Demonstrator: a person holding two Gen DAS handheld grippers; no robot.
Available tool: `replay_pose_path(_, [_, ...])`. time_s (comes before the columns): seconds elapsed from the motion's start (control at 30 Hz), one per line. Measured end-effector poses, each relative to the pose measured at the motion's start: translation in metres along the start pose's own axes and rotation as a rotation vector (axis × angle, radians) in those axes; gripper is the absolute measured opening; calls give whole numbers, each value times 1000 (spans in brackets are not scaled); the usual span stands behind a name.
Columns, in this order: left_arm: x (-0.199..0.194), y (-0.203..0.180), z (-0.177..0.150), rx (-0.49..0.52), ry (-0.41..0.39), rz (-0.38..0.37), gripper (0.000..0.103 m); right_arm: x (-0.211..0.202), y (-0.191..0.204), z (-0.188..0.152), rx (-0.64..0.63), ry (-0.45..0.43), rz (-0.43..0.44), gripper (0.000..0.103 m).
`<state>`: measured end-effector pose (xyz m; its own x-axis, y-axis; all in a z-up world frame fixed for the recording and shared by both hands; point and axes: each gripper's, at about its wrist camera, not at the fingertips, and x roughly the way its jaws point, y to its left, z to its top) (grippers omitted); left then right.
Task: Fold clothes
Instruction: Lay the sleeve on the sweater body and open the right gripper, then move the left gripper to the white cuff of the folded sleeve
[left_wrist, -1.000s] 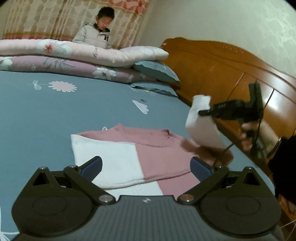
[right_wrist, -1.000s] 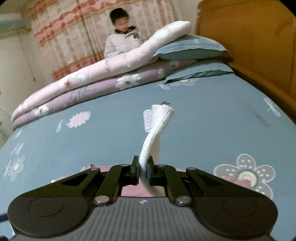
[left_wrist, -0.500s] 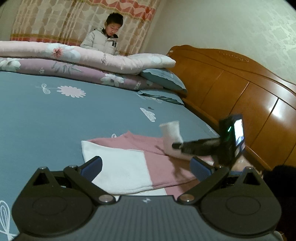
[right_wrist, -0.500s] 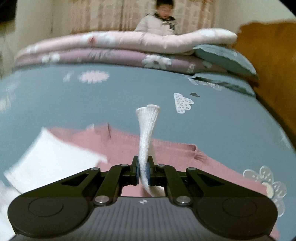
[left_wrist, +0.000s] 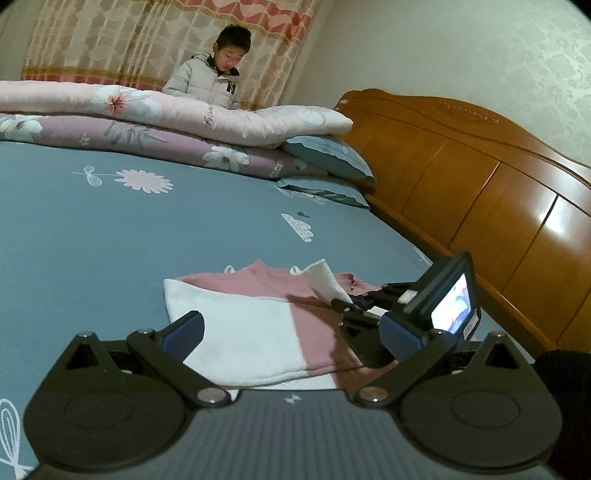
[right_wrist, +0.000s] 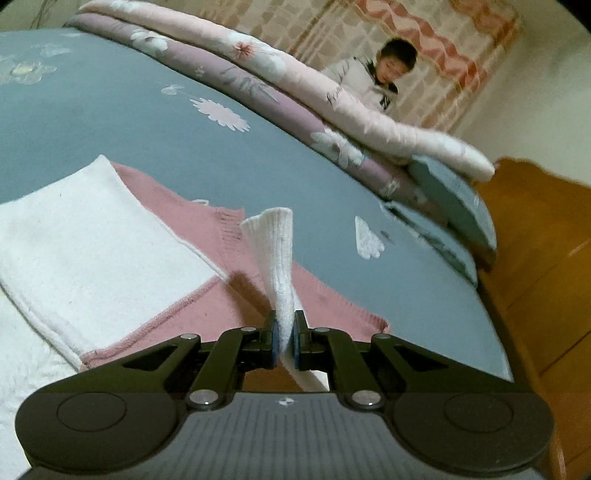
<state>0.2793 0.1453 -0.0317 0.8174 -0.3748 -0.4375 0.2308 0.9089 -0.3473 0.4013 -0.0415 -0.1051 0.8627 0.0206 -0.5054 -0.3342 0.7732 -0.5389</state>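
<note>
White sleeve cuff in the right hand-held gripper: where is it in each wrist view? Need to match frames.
Left wrist view: white sleeve cuff sits right of centre, sticking up from the pink sweater, pinched by the right hand-held gripper.
Right wrist view: white sleeve cuff is at centre, rising from the closed fingers of the right hand-held gripper.
Shared landmark: the white cloud print on the blue sheet beyond the sweater.

Both wrist views sit low over the bed (left_wrist: 92, 229), facing the stacked quilts (left_wrist: 147, 110) and curtain (left_wrist: 122, 40). Both share the pink-and-white sweater (left_wrist: 280, 325), close ahead; the left view also catches the right tongs (left_wrist: 349, 308).
</note>
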Motion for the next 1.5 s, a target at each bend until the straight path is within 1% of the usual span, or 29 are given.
replay_pose_path(0.17, [-1,1,0,-8,-5,8,101,-8,23,0,-91,-32,2,8])
replay_pose_path(0.27, [-2,0,1,-5,-6,8,101,-5,35,-1,-126,-20,15,8])
replay_pose_path(0.4, [-3,1,3,-9,-10,6,101,1,43,-5,-138,9,30,9])
replay_pose_path(0.5, [-2,1,3,-12,-8,8,101,0,46,-2,-133,8,27,9])
replay_pose_path(0.57, [-2,0,3,-11,-6,8,101,4,48,0,-142,39,43,9])
replay_pose_path(0.63, [-3,0,3,-12,-6,7,101,5,48,0,-145,46,51,9])
replay_pose_path(0.73, [-3,1,3,-17,-6,5,101,2,44,3,-118,65,83,12])
replay_pose_path(0.77, [-3,1,4,-20,-8,2,101,0,42,5,-108,72,97,16])
replay_pose_path(0.83, [-5,1,4,-27,-11,-4,101,-6,37,9,-69,96,164,18])
replay_pose_path(0.9, [-6,2,4,-33,-15,-10,101,-14,30,12,-34,104,216,29])
replay_pose_path(0.93, [-6,2,5,-36,-17,-13,101,-19,24,12,-7,110,251,31])
replay_pose_path(1.0, [-7,3,5,-50,-21,-23,101,-29,11,12,53,134,309,41])
replay_pose_path(1.07, [-7,6,5,-74,-21,-40,101,-39,-6,6,122,156,350,43])
replay_pose_path(1.17, [-3,10,1,-116,-14,-67,101,-55,-35,-9,229,182,393,44])
replay_pose_path(1.23, [3,13,-3,-150,-3,-95,100,-64,-56,-24,299,197,392,48])
replay_pose_path(1.3, [10,18,-9,-192,11,-128,100,-72,-79,-44,377,201,366,53])
replay_pose_path(1.33, [15,21,-13,-216,20,-139,99,-76,-91,-54,416,202,353,53])
replay_pose_path(1.43, [34,25,-19,-298,63,-146,97,-81,-119,-84,536,176,278,59])
replay_pose_path(1.47, [42,24,-19,-324,81,-148,96,-82,-129,-94,575,167,253,63])
replay_pose_path(1.5, [51,22,-16,-349,89,-154,96,-84,-138,-104,615,158,228,64])
